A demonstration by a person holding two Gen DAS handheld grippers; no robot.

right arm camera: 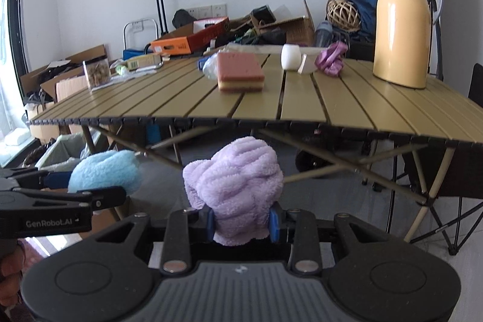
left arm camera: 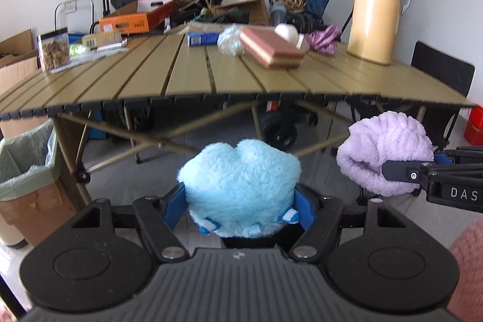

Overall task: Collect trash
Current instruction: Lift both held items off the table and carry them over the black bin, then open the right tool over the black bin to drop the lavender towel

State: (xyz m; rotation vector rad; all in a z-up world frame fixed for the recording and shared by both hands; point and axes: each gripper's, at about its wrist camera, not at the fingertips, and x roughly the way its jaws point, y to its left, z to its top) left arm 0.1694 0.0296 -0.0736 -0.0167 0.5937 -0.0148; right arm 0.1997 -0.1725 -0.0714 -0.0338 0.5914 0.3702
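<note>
Trash bin [left arm camera: 27, 171] stands left of the table [left arm camera: 211, 74]; both grippers [left arm camera: 241, 207] [right arm camera: 243, 222] clamp plush balls [left arm camera: 241, 186] [right arm camera: 235, 186]; carry them over its liner before releasing.

Hidden and cut-off parts around the two claws

The blue plush [left arm camera: 241, 189] covers the left claw's [left arm camera: 240, 208] inner pads; the purple plush [right arm camera: 238, 189] hides those of the right claw [right arm camera: 243, 221]. The blue box [left arm camera: 203, 39] on the far tabletop [left arm camera: 151, 80] carries print too small to read, the lined bin [left arm camera: 27, 168] is cut by the left edge, and the white wad [left arm camera: 230, 39] is blurred.
</note>
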